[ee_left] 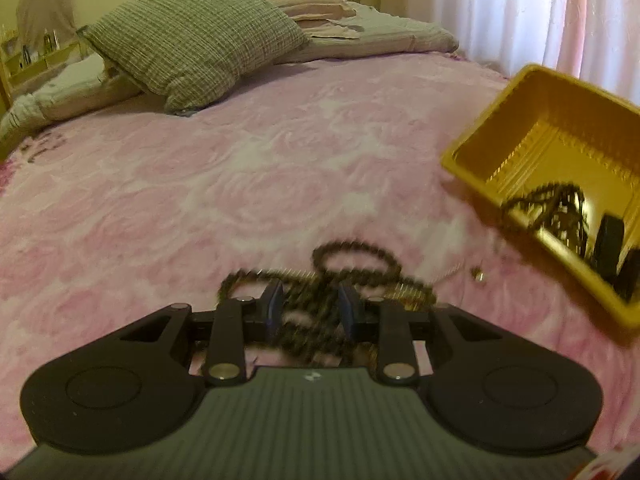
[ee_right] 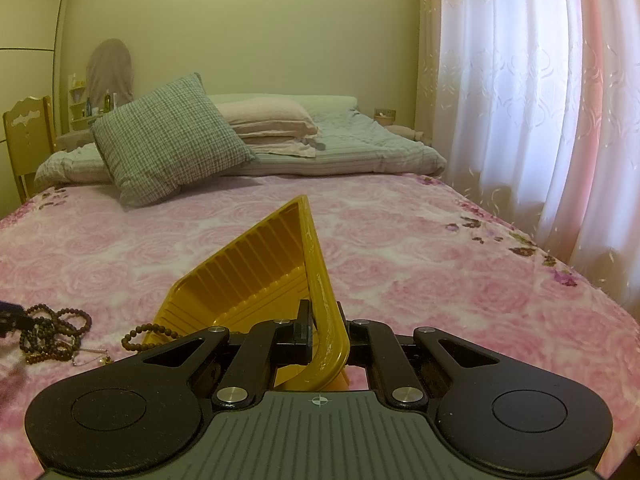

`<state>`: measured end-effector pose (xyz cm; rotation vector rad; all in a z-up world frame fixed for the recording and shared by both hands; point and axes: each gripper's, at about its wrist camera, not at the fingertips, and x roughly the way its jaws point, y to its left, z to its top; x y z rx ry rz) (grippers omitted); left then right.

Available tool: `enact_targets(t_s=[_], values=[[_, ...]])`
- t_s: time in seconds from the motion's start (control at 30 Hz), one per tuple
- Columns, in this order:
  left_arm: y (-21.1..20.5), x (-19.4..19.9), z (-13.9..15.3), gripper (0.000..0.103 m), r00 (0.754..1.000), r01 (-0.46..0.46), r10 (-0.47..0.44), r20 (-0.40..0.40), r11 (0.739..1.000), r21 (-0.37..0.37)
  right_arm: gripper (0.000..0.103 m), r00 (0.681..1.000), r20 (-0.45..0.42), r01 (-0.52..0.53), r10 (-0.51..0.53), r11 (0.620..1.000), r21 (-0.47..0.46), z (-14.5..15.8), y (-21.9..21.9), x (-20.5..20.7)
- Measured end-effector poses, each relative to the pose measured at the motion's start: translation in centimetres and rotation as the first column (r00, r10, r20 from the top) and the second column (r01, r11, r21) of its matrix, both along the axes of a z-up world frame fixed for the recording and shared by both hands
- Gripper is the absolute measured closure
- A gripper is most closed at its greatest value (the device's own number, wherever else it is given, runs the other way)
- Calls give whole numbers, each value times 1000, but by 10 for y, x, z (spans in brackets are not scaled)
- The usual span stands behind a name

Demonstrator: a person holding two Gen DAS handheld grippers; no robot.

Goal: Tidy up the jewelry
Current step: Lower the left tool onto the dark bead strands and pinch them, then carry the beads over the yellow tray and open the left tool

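Left wrist view. The left gripper (ee_left: 310, 306) points down at a tangle of dark bead necklaces (ee_left: 344, 276) lying on the pink floral bedspread (ee_left: 200, 184). Its jaws stand partly spread, one blue pad on either side of the blurred strands; whether the pads press on the beads cannot be told. At 3 o'clock a yellow tray (ee_left: 532, 136) is held tilted, its open side facing the camera — inside it hangs another dark bead strand (ee_left: 548, 204), part of which trails over the near rim. A small loose metal piece (ee_left: 478, 276) lies on the bedspread between the tangle and the tray. At 11 o'clock a grey checked cushion (ee_left: 196, 36) leans against the bedding at the head of the bed.

Right wrist view. The right gripper (ee_right: 324, 332) has its jaws pressed together on the rim of the yellow tray (ee_right: 248, 276), pinching its wall; the tray rises tilted toward 12 o'clock, ribbed interior facing left. A bead strand (ee_right: 140, 338) droops over the tray's lower corner onto the bedspread (ee_right: 420, 264). At 9 o'clock the tangle of bead necklaces (ee_right: 52, 332) lies on the bed, the tip of the left gripper (ee_right: 12, 316) just touching it at the frame edge. White curtains (ee_right: 520, 100) hang at 2 o'clock.
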<state>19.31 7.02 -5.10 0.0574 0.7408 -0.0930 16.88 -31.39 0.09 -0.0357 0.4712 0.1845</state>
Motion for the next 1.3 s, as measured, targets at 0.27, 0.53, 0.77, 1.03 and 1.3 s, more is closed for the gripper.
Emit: enact_targets(t_s=[0.27, 0.53, 0.77, 1.03, 1.3], values=[[-10, 44, -10, 77, 996, -28, 26, -81, 999, -28, 96, 1000, -1, 0, 0, 1000, -3, 0, 0, 1], [-9, 48, -8, 97, 994, -31, 26, -107, 998, -49, 96, 1000, 0, 0, 0, 1000, -3, 0, -1, 1], [-19, 41, 31, 97, 999, 30, -32, -32, 997, -70, 96, 1000, 0, 1, -1, 1000, -5, 0, 0, 1], [-68, 57, 81, 97, 982, 184, -178, 57, 971, -155, 95, 1000, 5, -2, 2, 1000, -8, 0, 1, 1], [-133, 70, 89, 97, 944, 330, -323, 68, 924, -193, 95, 1000, 10, -7, 7, 1000, -6, -1, 1, 2]])
